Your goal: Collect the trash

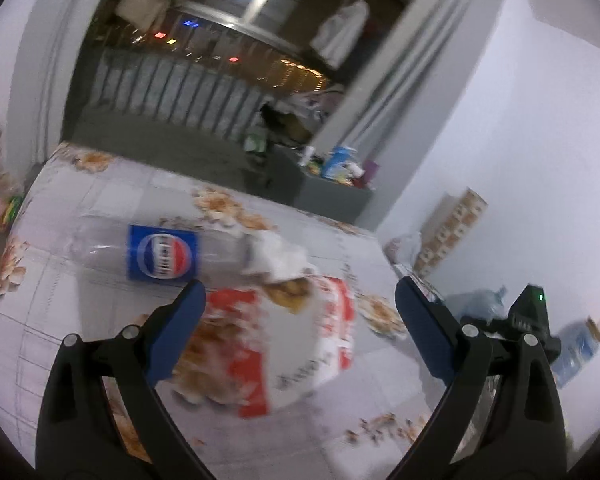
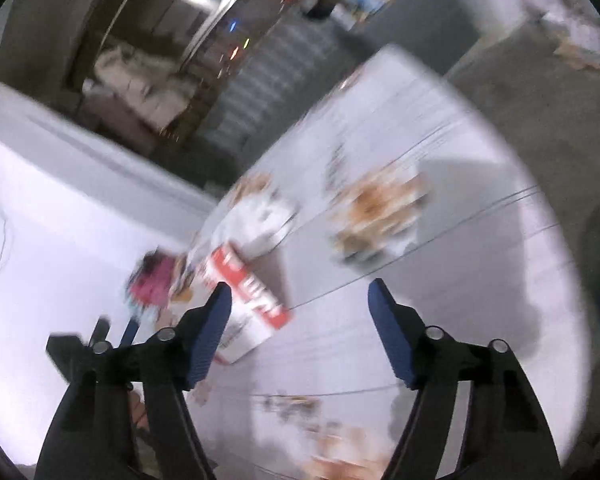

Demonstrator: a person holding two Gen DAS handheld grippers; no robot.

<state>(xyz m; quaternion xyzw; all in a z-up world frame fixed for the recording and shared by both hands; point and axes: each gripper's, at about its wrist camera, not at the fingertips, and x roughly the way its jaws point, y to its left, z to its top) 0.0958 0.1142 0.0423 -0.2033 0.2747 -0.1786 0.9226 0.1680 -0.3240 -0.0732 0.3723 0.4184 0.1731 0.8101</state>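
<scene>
Clear plastic bottle (image 1: 156, 254), crumpled tissue (image 1: 278, 256), floral tablecloth (image 1: 60, 320)

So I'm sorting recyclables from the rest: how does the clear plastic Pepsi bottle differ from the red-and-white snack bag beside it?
The clear plastic Pepsi bottle is see-through with a blue label; the red-and-white snack bag is opaque and printed. The bottle is slim, the bag broad. Both lie on the floral tablecloth.

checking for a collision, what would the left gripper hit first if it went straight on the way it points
Most likely the red and white printed snack bag, which lies on the floral tablecloth between the open left gripper fingers. Blur leaves depth unclear.
</scene>
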